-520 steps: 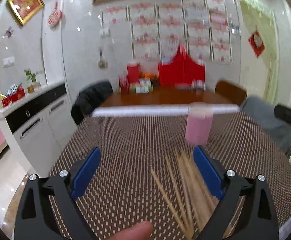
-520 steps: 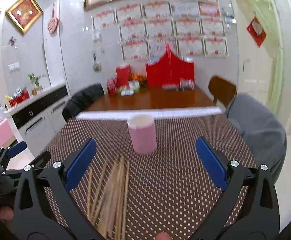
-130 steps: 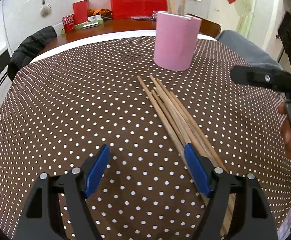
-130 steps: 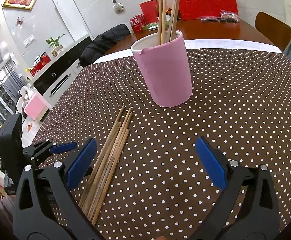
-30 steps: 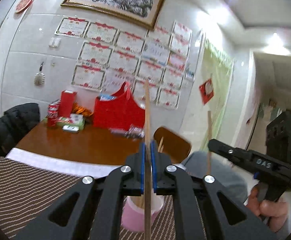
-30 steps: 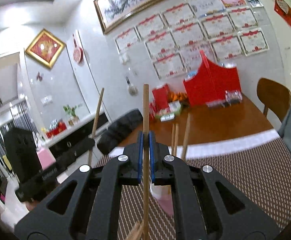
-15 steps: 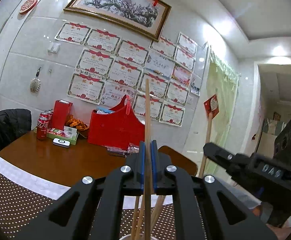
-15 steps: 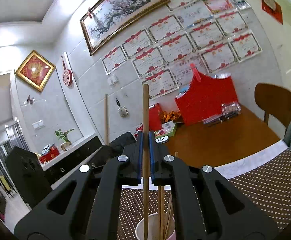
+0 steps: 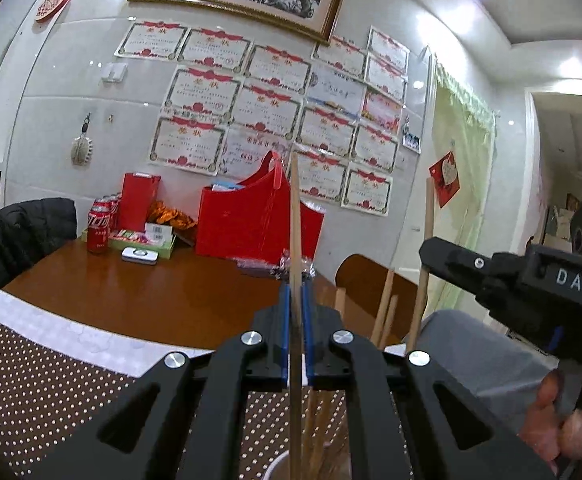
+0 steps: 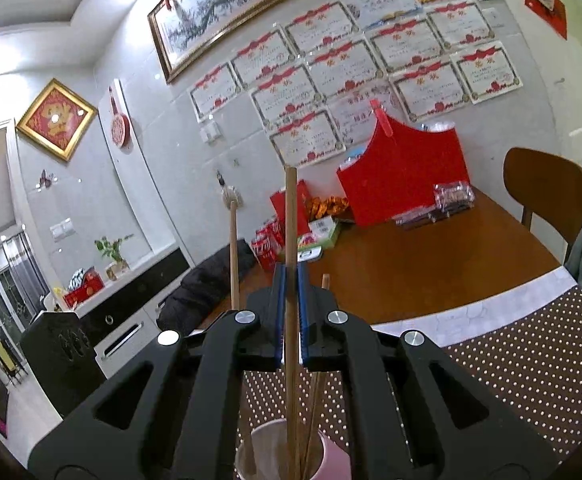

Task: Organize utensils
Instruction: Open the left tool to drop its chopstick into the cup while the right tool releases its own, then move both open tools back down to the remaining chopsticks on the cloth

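Observation:
My left gripper [image 9: 295, 336] is shut on an upright wooden chopstick [image 9: 294, 220]. Its lower end reaches down to the pink cup's rim [image 9: 276, 467] at the bottom edge. Other chopsticks [image 9: 383, 312] stand in that cup. My right gripper [image 10: 290, 312] is shut on a second upright chopstick [image 10: 290, 220], whose lower end stands inside the pink cup [image 10: 333, 460]. In the left wrist view the right gripper [image 9: 429, 254] comes in from the right with its chopstick [image 9: 427, 232]. The right wrist view shows the left gripper's chopstick [image 10: 233, 256] on the left.
A brown dotted tablecloth [image 9: 31, 392] covers the near table. Behind it the wooden table [image 10: 431, 264] holds a red bag [image 10: 403, 176], cola cans [image 9: 98, 226] and boxes. A wooden chair [image 10: 547, 188], a black jacket [image 9: 19, 232] and a hand [image 9: 547, 420] are nearby.
Both grippers have moved forward and down with their chopsticks. The pink cup, ahead of the fingers a second ago, now sits under them with the chopstick ends at its mouth.

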The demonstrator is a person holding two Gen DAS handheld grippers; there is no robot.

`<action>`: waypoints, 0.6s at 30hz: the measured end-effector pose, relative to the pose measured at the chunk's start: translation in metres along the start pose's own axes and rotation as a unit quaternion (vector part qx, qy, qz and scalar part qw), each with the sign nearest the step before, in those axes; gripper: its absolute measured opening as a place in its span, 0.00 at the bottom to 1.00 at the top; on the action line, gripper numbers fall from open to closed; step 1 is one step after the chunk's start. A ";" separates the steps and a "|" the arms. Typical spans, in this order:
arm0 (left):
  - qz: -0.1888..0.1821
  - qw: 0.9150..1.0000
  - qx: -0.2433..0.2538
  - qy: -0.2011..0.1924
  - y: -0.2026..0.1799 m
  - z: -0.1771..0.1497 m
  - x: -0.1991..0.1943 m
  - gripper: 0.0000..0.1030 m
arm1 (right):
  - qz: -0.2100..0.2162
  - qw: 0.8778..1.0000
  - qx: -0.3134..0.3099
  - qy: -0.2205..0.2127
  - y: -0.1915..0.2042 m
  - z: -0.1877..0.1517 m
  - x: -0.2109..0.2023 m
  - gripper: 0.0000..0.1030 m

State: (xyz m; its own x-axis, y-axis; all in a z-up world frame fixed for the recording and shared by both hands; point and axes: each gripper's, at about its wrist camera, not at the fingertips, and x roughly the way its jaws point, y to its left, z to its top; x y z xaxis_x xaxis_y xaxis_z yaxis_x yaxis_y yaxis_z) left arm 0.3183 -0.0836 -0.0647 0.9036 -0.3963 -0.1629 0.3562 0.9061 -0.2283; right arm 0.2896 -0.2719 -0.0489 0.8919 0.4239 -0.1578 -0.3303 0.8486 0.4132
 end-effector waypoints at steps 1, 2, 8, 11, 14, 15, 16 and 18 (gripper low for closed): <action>0.001 1.000 0.000 0.008 0.001 -0.003 0.000 0.06 | 0.002 1.000 -0.002 0.015 0.000 0.000 0.004 0.07; 0.001 1.000 0.002 0.014 0.001 -0.005 -0.001 0.06 | 0.005 0.999 -0.003 0.034 -0.001 0.000 0.008 0.07; 0.014 1.000 0.017 0.017 -0.001 0.000 -0.022 0.56 | -0.013 0.999 0.029 0.042 -0.017 0.008 -0.006 0.91; 0.018 1.000 0.019 0.007 -0.001 0.009 -0.044 0.67 | -0.021 0.999 0.046 0.018 -0.025 0.016 -0.023 0.93; 0.029 0.999 0.024 0.009 0.000 0.016 -0.061 0.74 | -0.035 0.998 0.059 0.002 -0.029 0.020 -0.033 0.94; 0.033 0.999 0.026 0.012 0.000 0.017 -0.064 0.75 | -0.038 0.997 0.062 0.001 -0.029 0.022 -0.035 0.94; 0.041 0.998 0.032 0.019 -0.001 0.019 -0.070 0.75 | -0.042 0.997 0.064 0.000 -0.029 0.023 -0.036 0.94; 0.056 0.997 0.042 0.033 0.000 0.020 -0.081 0.77 | -0.047 0.997 0.064 -0.003 -0.025 0.025 -0.039 0.94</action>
State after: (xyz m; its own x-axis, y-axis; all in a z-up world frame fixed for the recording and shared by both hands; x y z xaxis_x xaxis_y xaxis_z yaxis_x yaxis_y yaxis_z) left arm 0.2500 -0.0490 -0.0324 0.9221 -0.2978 -0.2470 0.2748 0.9535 -0.1239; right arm 0.2707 -0.3178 -0.0311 0.9187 0.3422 -0.1969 -0.2032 0.8375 0.5073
